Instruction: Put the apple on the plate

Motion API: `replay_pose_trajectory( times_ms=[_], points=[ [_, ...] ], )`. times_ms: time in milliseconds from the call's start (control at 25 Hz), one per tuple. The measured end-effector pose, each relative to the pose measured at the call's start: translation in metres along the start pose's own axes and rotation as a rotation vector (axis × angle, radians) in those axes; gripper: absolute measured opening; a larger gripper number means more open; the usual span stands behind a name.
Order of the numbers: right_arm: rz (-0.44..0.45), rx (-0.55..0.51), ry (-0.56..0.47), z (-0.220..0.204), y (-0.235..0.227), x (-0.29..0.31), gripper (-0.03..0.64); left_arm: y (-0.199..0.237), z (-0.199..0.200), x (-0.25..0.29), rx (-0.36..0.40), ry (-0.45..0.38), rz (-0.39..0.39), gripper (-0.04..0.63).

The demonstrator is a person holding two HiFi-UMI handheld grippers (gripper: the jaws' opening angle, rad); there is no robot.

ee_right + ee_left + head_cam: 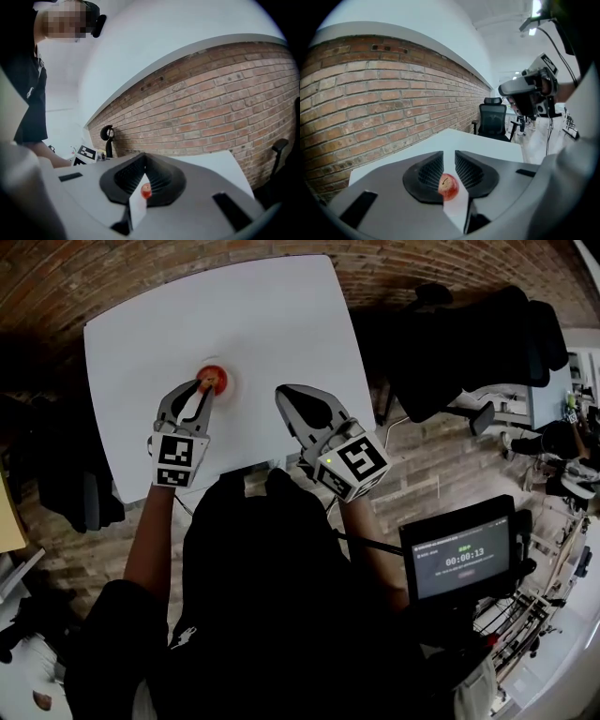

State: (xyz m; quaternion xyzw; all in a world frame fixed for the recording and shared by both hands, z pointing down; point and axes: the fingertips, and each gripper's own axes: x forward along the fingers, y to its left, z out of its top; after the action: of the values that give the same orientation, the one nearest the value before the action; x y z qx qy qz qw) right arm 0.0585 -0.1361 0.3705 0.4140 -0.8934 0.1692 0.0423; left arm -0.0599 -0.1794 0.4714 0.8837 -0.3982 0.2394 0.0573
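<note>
A small red apple (pixel 212 381) rests on a pale round plate (pixel 232 371) that barely stands out from the white table (pixel 281 315). My left gripper (pixel 208 387) hovers over the apple's near side. In the left gripper view its jaws (pixel 449 154) stand a narrow gap apart with nothing between them, and the apple (pixel 449 187) shows below through the gap. My right gripper (pixel 282 392) hangs to the right of the plate. Its jaws (pixel 143 157) meet at the tips, empty, and the apple (pixel 146 190) appears small and far off beyond them.
Black office chairs (pixel 450 343) stand off the table's right side on the brick floor. A screen with a timer (pixel 464 559) sits at the lower right. A brick wall (pixel 370 93) runs behind the table. The table's near edge (pixel 244 468) is close to the person's body.
</note>
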Motion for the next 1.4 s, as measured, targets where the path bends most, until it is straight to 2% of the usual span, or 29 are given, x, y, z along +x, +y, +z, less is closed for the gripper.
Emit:
replay_pose_trajectory(
  times_ms=[120, 360, 640, 1040, 1400],
  points=[
    [0.038, -0.016, -0.011, 0.005, 0.008, 0.007, 0.003, 0.003, 0.008, -0.014, -0.014, -0.025, 0.031, 0.045],
    [0.112, -0.049, -0.023, 0.013, 0.025, 0.02, 0.003, 0.005, 0.011, -0.039, -0.02, -0.046, 0.081, 0.009],
    [0.176, -0.092, -0.035, 0.022, 0.041, 0.031, 0.003, 0.012, 0.024, -0.07, -0.076, -0.108, 0.132, 0.008],
    [0.226, -0.147, -0.038, 0.026, 0.051, 0.034, 0.003, 0.015, 0.031, -0.102, -0.091, -0.172, 0.202, 0.008],
    [0.206, -0.156, -0.034, 0.024, 0.048, 0.032, 0.003, 0.015, 0.037, -0.103, -0.079, -0.183, 0.206, 0.007]
  ],
)
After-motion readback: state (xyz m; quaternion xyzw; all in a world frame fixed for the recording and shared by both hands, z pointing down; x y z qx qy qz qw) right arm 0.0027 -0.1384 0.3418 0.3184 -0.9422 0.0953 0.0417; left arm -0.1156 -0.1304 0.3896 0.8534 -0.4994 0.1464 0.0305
